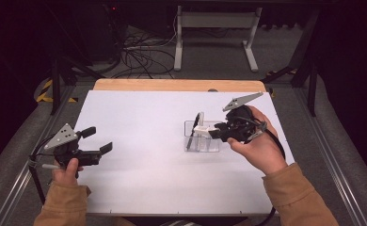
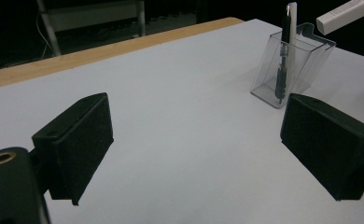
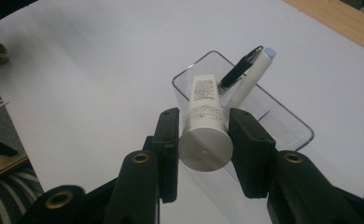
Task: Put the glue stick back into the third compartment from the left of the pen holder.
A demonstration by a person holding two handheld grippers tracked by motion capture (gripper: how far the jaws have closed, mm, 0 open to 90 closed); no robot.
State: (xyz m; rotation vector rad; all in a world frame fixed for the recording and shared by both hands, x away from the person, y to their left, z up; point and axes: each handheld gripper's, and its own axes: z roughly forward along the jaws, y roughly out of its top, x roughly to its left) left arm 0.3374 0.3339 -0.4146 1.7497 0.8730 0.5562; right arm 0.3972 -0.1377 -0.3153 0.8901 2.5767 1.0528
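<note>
My right gripper is shut on a white tube with a silver cap, and its pads press on the tube's capped end. The tube's other end points down into a clear plastic holder. A black pen and a white pen lean in that holder. In the high view the right gripper holds the tube just above the holder at the table's centre right. My left gripper hovers open at the left with nothing between its fingers. The left gripper view shows the holder far off.
The white table top has a wooden strip along its far edge. Beyond it on the floor are cables and a white frame. Metal rails run along both sides.
</note>
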